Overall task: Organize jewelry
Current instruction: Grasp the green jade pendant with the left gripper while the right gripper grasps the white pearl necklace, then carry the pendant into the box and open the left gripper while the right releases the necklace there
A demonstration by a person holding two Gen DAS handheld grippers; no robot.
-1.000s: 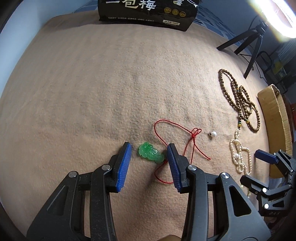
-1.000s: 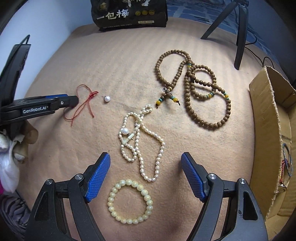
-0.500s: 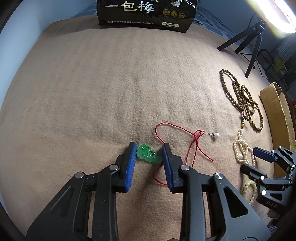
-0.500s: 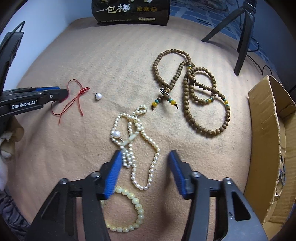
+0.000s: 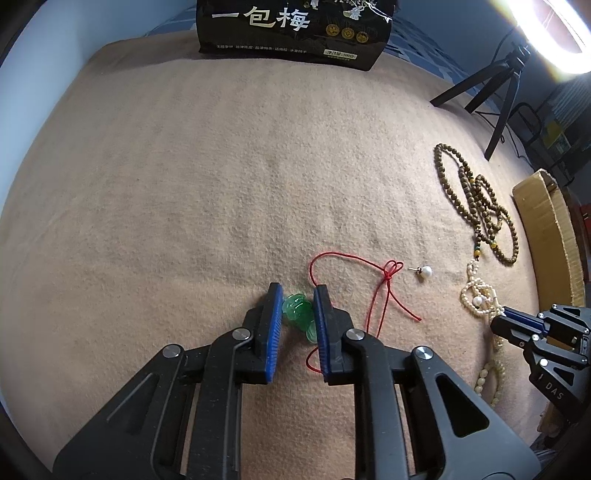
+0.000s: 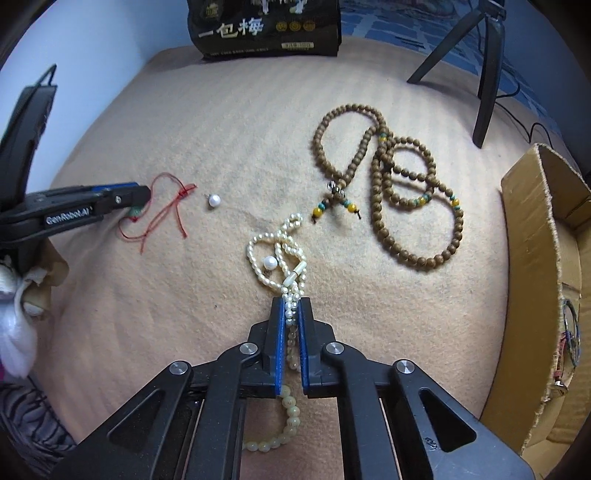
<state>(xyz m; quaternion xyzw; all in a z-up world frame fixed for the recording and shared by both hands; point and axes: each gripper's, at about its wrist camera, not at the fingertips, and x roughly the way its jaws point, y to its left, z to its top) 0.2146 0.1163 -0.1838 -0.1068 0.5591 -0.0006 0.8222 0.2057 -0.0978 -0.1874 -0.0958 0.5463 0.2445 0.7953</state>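
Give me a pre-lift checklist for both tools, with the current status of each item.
1. Left tool closed on the carved green jade pendant: ok, pads press both sides; jaws have just been closing.
2. Thin red cord free of other jewelry: ok, it lies apart from the single pearl stud earring.
3. Right tool closed on the small white pearl necklace: ok, strands sit between the pads.
4. Pale yellow bead bracelet clear of the right tool: not ok, some beads sit between the pads.
5. Brown wooden bead strand untangled from the pearls: ok, apart.

Home room, set up for filming. Tan blanket [image 5: 184,184] as surface. Snack bag [image 5: 295,29] at 12 o'clock; tripod [image 5: 495,96] and ring light [image 5: 554,33] at 2.
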